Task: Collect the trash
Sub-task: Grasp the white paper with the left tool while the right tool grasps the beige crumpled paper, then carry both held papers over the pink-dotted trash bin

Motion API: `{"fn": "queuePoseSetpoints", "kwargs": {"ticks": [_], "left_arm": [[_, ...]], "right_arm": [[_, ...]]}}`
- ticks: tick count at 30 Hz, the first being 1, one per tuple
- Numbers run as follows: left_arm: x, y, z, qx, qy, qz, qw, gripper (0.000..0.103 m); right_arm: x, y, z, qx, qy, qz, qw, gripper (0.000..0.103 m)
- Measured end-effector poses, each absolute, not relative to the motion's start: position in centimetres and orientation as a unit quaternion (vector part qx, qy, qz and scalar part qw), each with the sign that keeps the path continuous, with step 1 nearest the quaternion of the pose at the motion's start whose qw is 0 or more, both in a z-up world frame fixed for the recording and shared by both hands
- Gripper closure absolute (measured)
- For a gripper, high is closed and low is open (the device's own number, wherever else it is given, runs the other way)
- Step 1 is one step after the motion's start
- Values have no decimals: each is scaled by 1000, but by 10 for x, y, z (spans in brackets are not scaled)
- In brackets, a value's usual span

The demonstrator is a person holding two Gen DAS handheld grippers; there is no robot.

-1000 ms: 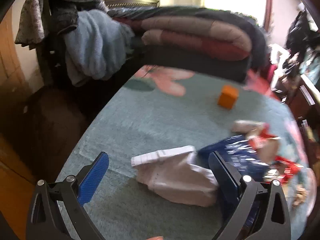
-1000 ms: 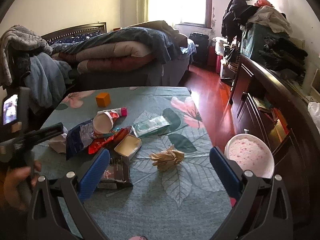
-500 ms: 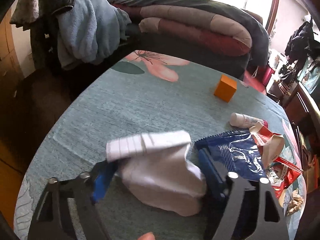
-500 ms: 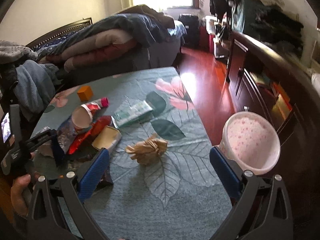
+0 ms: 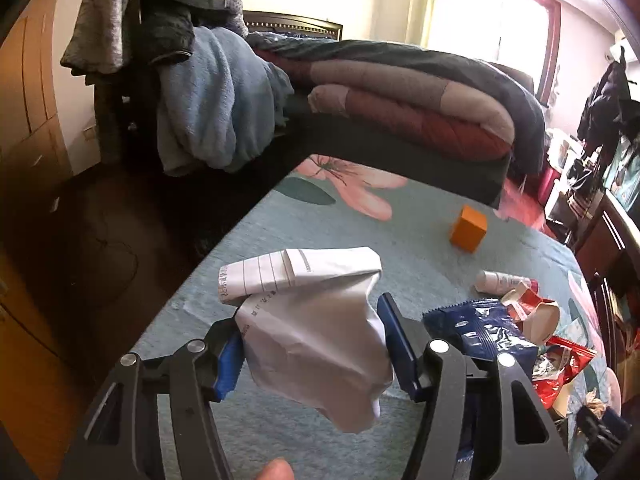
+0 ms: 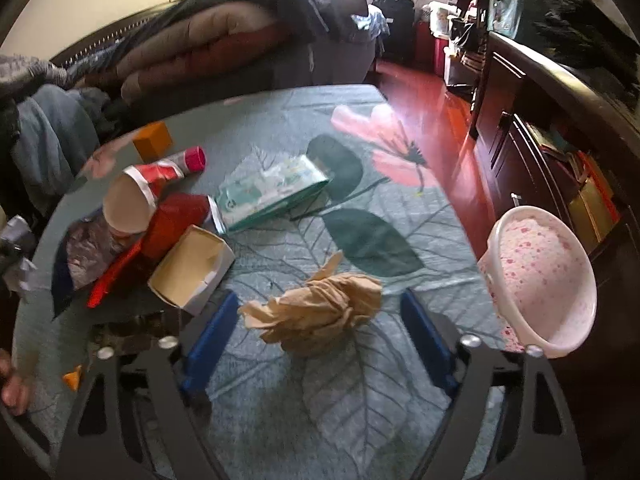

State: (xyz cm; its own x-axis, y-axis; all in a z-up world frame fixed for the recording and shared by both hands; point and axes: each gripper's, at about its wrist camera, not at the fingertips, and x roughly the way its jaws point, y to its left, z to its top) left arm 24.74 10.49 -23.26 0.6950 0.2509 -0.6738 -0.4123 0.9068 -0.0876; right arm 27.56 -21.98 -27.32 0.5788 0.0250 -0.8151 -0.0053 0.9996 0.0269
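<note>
The left gripper [image 5: 312,340] was clamped on a crumpled white paper wrapper [image 5: 316,320], its blue pads pressed against either side. The wrapper's folded top stuck up beyond the fingertips and its lower end hung below them, clear of the green flowered tablecloth [image 5: 360,240]. To the right of the right-hand finger lay a blue foil packet [image 5: 480,328], touching a red wrapper [image 5: 560,364] and a paper cup [image 5: 540,312]. Farther ahead and to the right of the fingers stood an orange cube [image 5: 468,228], apart from the rest.

The right gripper [image 6: 320,332] had its fingers spread wide, holding nothing. A wad of brown paper [image 6: 320,312] lay on the cloth between them, near the tips; whether either pad touched it could not be told. Ahead of the left-hand finger sat an open cardboard box [image 6: 192,264], and beyond it a green tissue pack [image 6: 272,192]. Off to the right of the right-hand finger, past the table edge, was a pink speckled bin [image 6: 540,276].
</note>
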Motion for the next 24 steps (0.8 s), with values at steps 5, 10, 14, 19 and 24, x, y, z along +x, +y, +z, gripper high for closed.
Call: {"fn": "queuePoseSetpoints", "kwargs": {"ticks": [5,10,14,19,24], "left_arm": [[242,106,-230,-119,345,183,913,40],[235,103,-224,-119,344,175,915,39],[226,89,-211,-117,335,162,921,39],[217,58,-192,-104,323,129,932,38],[216,10,-175,-82,314,84,942,38]], "right_arm": [[277,-211,-279,-12,456,13,890,64],[271,-208,-269,-20,445,27,895,79],[257,-213,-248,-11,420,41,906,79],[240,-229,-224,9,401,53,915,79],[225,-254,-210,25,385,45,921,79]]}}
